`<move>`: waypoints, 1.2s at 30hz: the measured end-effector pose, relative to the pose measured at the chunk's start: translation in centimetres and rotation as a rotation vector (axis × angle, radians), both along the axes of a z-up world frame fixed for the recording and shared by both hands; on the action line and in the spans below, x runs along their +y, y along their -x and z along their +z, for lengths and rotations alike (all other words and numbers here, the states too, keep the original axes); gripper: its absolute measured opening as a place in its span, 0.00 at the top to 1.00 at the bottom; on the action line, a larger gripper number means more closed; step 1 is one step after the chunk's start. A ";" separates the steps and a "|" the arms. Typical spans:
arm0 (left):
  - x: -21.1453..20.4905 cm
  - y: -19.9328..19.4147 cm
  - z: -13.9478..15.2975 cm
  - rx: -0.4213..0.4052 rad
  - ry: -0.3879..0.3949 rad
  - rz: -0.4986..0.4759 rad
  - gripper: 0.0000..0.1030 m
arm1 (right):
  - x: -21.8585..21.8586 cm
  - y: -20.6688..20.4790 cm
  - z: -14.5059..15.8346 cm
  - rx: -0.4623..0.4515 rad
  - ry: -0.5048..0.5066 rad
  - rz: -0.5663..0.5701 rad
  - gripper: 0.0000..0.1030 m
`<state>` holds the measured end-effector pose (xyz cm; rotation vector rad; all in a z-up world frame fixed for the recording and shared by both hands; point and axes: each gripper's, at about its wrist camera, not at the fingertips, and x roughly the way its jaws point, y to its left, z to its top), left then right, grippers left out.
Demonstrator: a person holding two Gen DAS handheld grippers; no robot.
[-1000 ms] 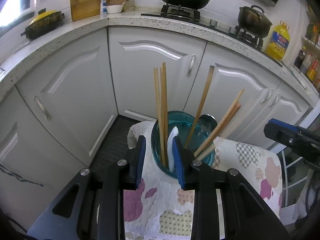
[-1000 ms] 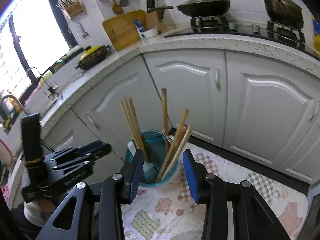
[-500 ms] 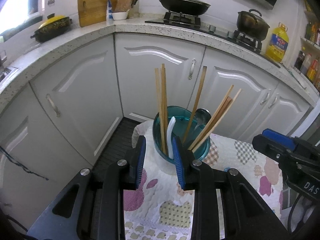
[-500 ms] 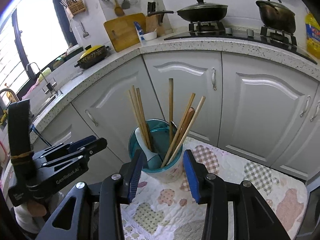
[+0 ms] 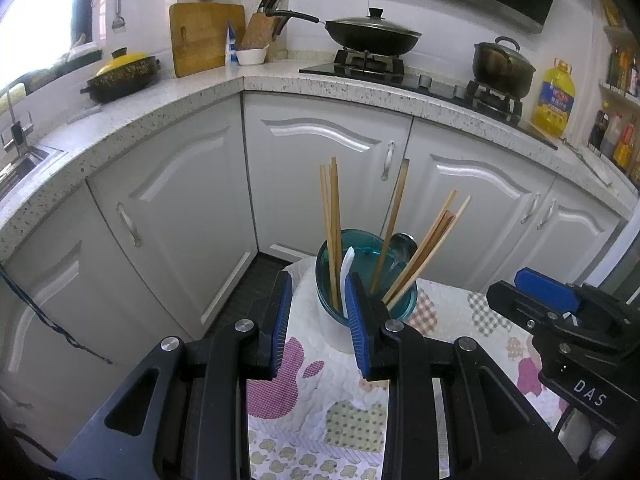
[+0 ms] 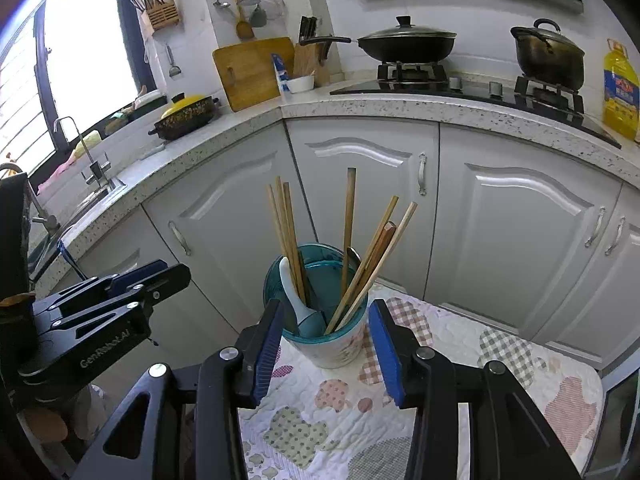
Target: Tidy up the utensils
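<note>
**Utensil cup waits between two empty grippers**

The teal-rimmed white utensil cup [image 6: 320, 332] stands mid-frame on a patchwork quilted cloth [image 6: 500, 356], holding wooden chopsticks [image 6: 286, 232] and a pale blue spoon [image 6: 298, 304]. The right gripper [image 6: 324, 354] hangs before it, jaws spread and empty. The left gripper [image 5: 316, 324], lower centre, is likewise parted, gripping nothing. White cabinet doors [image 5: 320, 168] fill the background.

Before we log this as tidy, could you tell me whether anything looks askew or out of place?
Nothing is spilled or damaged. The utensil holder stands upright on the patterned cloth, though its chopsticks splay in different directions rather than bundled, beside a pale spoon.
</note>
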<state>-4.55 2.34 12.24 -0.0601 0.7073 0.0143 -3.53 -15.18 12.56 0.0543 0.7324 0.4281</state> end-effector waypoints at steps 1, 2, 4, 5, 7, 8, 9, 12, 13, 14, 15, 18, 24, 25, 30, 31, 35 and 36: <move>0.0 0.1 0.1 -0.003 -0.001 0.001 0.75 | 0.0 0.1 0.1 -0.002 0.000 -0.002 0.59; 0.0 0.2 0.2 -0.005 -0.001 0.002 0.75 | 0.0 0.1 0.1 -0.002 0.001 -0.002 0.59; -0.1 0.3 0.3 -0.011 -0.006 0.002 0.75 | 0.0 0.2 0.3 -0.003 0.008 -0.003 0.58; -0.2 0.4 0.3 -0.013 -0.008 0.001 0.75 | 0.1 0.3 0.4 -0.004 0.009 -0.004 0.58; -0.2 0.5 0.4 -0.017 -0.012 0.000 0.74 | 0.1 0.4 0.5 -0.006 0.009 -0.004 0.58; -0.2 0.6 0.5 -0.019 -0.014 0.000 0.75 | 0.1 0.5 0.6 -0.005 0.009 -0.004 0.58; -0.2 0.6 0.5 -0.020 -0.015 0.000 0.75 | 0.1 0.5 0.6 -0.005 0.010 -0.004 0.58; -0.1 0.7 0.6 -0.026 -0.017 0.006 0.74 | 0.2 0.6 0.7 -0.007 0.019 -0.005 0.57; -0.1 0.7 0.6 -0.027 -0.017 0.008 0.74 | 0.2 0.6 0.7 -0.007 0.019 -0.005 0.56; 0.0 0.8 0.6 -0.027 -0.016 0.009 0.74 | 0.2 0.6 0.7 -0.006 0.019 -0.005 0.55; 0.0 0.8 0.6 -0.026 -0.016 0.010 0.74 | 0.3 0.6 0.7 -0.006 0.020 -0.006 0.52; -0.1 0.9 0.5 -0.026 -0.021 0.010 0.74 | 0.2 0.8 0.8 -0.011 0.025 -0.011 0.49; -0.2 0.9 0.4 -0.024 -0.023 0.008 0.74 | 0.3 0.7 0.6 0.001 0.030 -0.011 0.48; -0.2 0.9 0.4 -0.024 -0.024 0.008 0.74 | 0.3 0.7 0.6 0.000 0.029 -0.013 0.48; -0.2 0.9 0.4 -0.023 -0.022 0.008 0.75 | 0.3 0.6 0.5 0.003 0.029 -0.010 0.48; -0.2 0.9 0.4 -0.022 -0.023 0.007 0.75 | 0.3 0.6 0.5 0.003 0.029 -0.010 0.48; -0.3 1.0 0.4 -0.025 -0.029 0.006 0.74 | 0.3 0.4 0.2 0.009 0.036 -0.005 0.48; -0.4 1.0 0.4 -0.028 -0.033 0.006 0.74 | 0.4 0.4 0.1 0.010 0.037 -0.003 0.48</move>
